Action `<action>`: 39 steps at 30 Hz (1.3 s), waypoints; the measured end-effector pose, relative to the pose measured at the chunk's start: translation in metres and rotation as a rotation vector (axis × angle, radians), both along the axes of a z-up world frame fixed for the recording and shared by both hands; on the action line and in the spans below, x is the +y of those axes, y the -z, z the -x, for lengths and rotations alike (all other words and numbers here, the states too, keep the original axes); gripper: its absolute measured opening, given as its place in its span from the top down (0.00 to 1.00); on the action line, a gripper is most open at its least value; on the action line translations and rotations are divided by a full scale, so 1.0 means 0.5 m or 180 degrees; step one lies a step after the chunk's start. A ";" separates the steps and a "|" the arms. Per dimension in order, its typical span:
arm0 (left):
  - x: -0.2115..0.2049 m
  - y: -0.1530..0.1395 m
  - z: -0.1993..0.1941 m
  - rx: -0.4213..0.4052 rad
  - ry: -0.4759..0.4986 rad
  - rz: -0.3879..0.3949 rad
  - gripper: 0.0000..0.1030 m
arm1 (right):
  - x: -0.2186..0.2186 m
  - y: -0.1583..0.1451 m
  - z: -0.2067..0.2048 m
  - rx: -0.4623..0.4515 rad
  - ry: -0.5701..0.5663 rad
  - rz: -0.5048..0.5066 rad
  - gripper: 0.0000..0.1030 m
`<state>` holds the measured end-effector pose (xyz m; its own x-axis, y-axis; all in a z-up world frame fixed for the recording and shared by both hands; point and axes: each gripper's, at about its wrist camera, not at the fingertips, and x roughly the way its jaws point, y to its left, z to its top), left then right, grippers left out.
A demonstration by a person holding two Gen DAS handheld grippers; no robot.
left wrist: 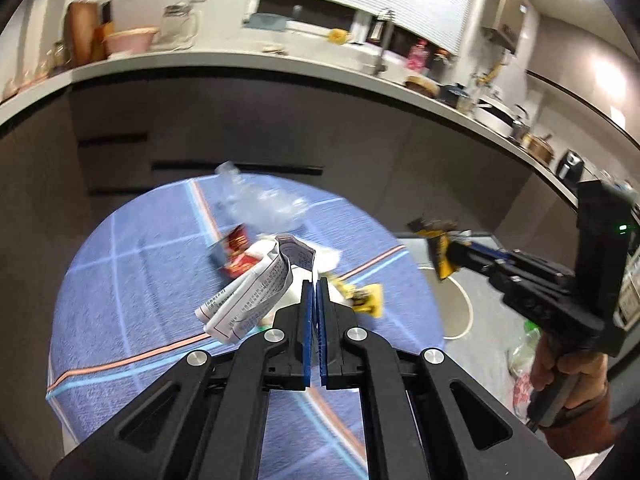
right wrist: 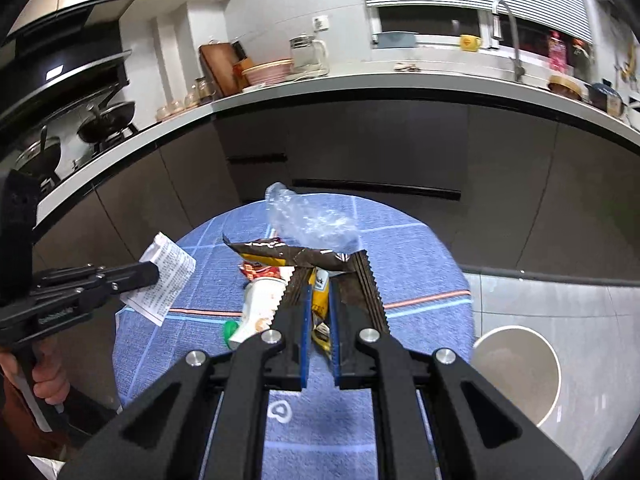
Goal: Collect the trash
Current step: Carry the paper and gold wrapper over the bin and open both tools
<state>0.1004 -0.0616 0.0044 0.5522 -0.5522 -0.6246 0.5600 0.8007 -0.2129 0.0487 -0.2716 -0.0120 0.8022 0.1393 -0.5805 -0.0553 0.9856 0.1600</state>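
Observation:
My left gripper [left wrist: 315, 282] is shut on a folded printed paper [left wrist: 256, 292] and holds it above the round blue table [left wrist: 120, 280]. It also shows in the right wrist view [right wrist: 154, 272] with the paper [right wrist: 164, 280]. My right gripper [right wrist: 319, 288] is shut on a brown and yellow snack wrapper [right wrist: 304, 258]; in the left wrist view this wrapper [left wrist: 440, 248] hangs over the white bin [left wrist: 460, 308]. On the table lie a clear plastic bag [right wrist: 308, 220], a red wrapper [left wrist: 236, 256], a white tube-like wrapper [right wrist: 260, 304] and a yellow wrapper [left wrist: 364, 298].
The white round bin [right wrist: 516, 372] stands on the floor to the right of the table. Dark cabinets and a long kitchen counter [right wrist: 360, 84] with jars, bowls and a sink run behind. A stove with pans [right wrist: 104, 120] is at the far left.

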 end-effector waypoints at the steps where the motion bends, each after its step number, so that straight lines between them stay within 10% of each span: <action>1: -0.014 -0.007 0.006 -0.0019 0.0055 0.0007 0.98 | -0.010 0.001 0.006 -0.0001 0.0031 -0.0009 0.91; 39: -0.567 0.132 -0.047 0.0840 0.1504 0.0011 0.98 | -0.388 0.280 0.117 0.0668 0.1388 -0.0642 0.90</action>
